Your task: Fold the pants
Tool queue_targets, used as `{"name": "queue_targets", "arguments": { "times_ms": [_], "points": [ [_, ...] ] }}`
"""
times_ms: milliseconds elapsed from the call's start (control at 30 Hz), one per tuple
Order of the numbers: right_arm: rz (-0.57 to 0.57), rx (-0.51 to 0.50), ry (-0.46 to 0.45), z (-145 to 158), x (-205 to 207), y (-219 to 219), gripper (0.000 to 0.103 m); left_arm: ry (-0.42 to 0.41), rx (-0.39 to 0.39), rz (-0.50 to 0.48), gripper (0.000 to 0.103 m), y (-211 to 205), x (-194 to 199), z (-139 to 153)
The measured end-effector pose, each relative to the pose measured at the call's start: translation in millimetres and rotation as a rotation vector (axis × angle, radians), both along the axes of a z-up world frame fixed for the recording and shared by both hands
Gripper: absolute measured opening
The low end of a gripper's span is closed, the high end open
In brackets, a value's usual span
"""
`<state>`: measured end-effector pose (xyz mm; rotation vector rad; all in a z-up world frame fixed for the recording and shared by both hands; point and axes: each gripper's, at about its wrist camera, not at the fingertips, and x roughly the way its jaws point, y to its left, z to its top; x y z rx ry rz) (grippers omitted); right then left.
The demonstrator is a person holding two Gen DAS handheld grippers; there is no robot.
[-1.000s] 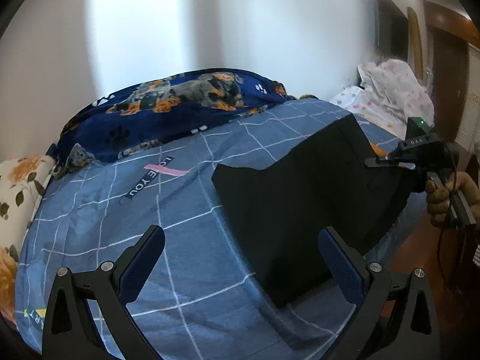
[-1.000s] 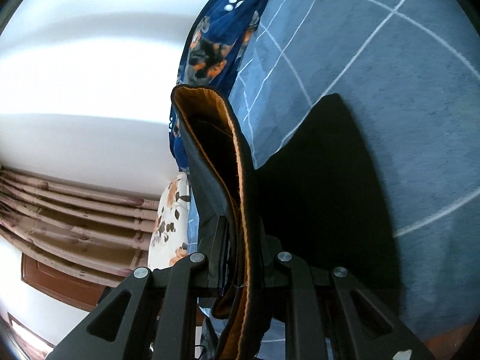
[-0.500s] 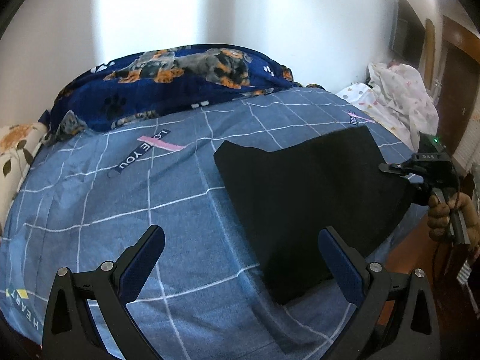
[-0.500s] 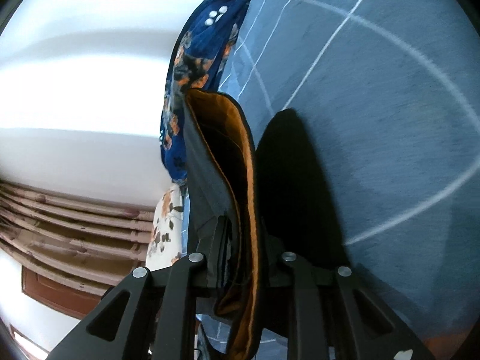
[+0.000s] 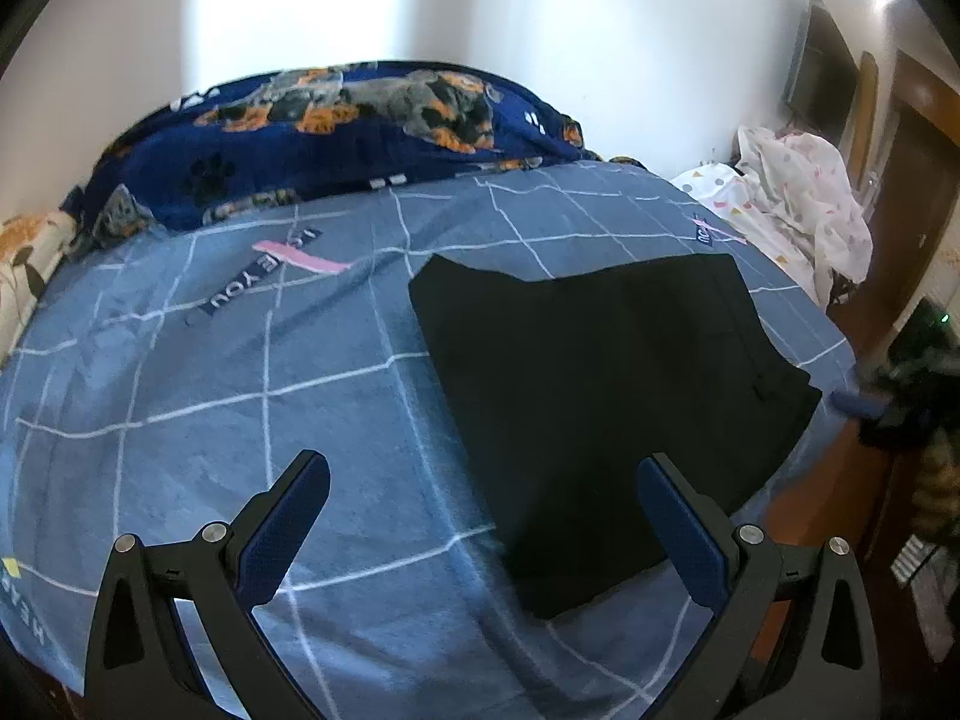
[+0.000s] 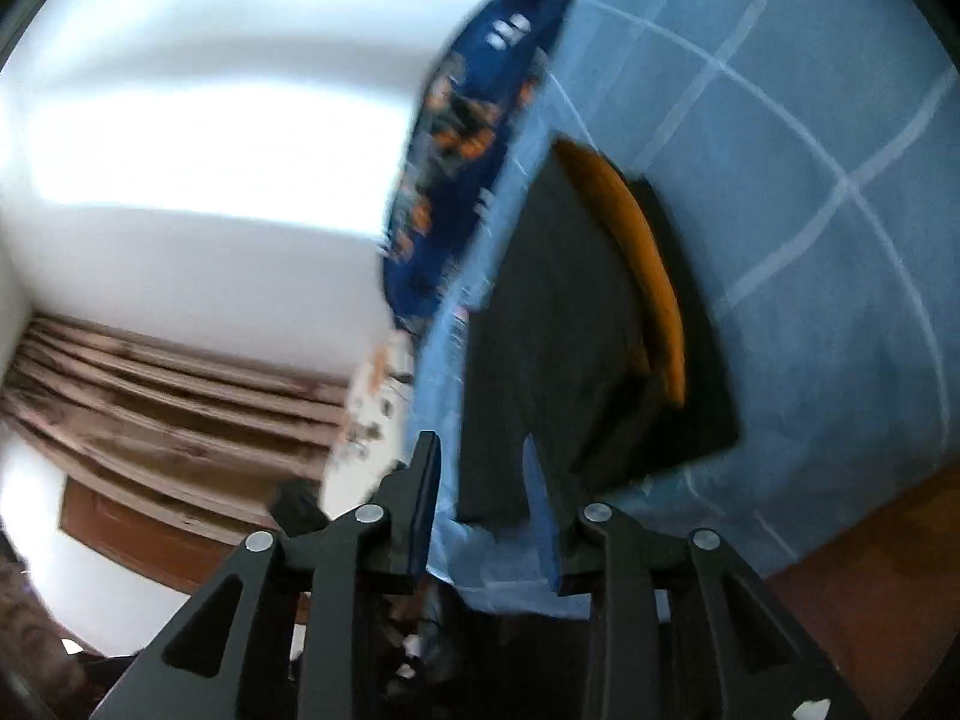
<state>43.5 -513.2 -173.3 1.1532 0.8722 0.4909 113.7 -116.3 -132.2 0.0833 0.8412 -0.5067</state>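
Note:
Black pants (image 5: pixel 600 390) lie folded flat on the blue checked bed sheet (image 5: pixel 240 360), at the right near its edge. My left gripper (image 5: pixel 480 474) hovers open over the sheet, its right finger above the pants' near corner, with nothing between the pads. In the right wrist view the pants (image 6: pixel 540 330) show an orange inner waistband (image 6: pixel 636 252). My right gripper (image 6: pixel 480 456) is back from the bed's edge. Its jaws are opening and hold nothing. It appears as a blur (image 5: pixel 870 402) off the bed's right side.
A dark blue dog-print blanket (image 5: pixel 336 132) is heaped along the far side by the white wall. A floral pillow (image 5: pixel 24 264) lies at the left, white spotted bedding (image 5: pixel 804 204) at the far right. Wooden floor (image 6: pixel 870 570) lies beyond the bed's edge.
My right gripper let go of the pants' waistband and drew back off the bed's edge. The lifted end dropped, so the pants lie flat. The left gripper stayed open, tilting slightly toward the bed.

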Motion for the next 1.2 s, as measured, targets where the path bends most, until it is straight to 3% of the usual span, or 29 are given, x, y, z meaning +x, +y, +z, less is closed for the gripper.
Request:
{"name": "queue_targets", "arguments": {
  "times_ms": [67, 167, 433, 467, 533, 567, 833, 933, 1067, 1200],
  "points": [
    [-0.017, -0.019, 0.046, -15, 3, 3, 0.029, 0.005, 0.002, -0.002, 0.102, -1, -1, 0],
    [-0.07, 0.036, 0.103, -37, 5, -3, 0.029, -0.013, 0.012, -0.003, 0.102, 1, -4, 3],
    [-0.127, 0.023, 0.143, -39, 18, -11, 0.032, 0.02, 0.003, 0.005, 0.102, 0, -3, -3],
    [-0.132, 0.017, 0.147, -39, 20, -10, 0.03, 0.028, 0.008, 0.003, 0.102, -2, -2, -5],
    [-0.148, 0.022, 0.158, -43, 19, -11, 0.01, 0.037, 0.019, -0.003, 0.102, -4, -2, -6],
    [-0.156, -0.005, 0.167, -44, 17, -10, 0.008, 0.038, 0.023, -0.004, 0.102, -5, -3, -6],
    [-0.209, -0.028, 0.073, -12, -14, -11, 0.005, 0.001, 0.022, -0.032, 0.102, -10, -4, 2],
    [-0.228, -0.053, 0.11, -25, -19, -17, 0.001, 0.018, 0.035, -0.04, 0.102, -16, -2, -5],
    [-0.267, 0.022, 0.2, -62, -24, -24, 0.002, 0.04, 0.056, -0.047, 0.102, -20, -2, -15],
    [-0.29, 0.019, 0.16, -57, -27, -28, 0.005, 0.071, 0.044, -0.027, 0.102, -15, 3, -20]
  ]
}}
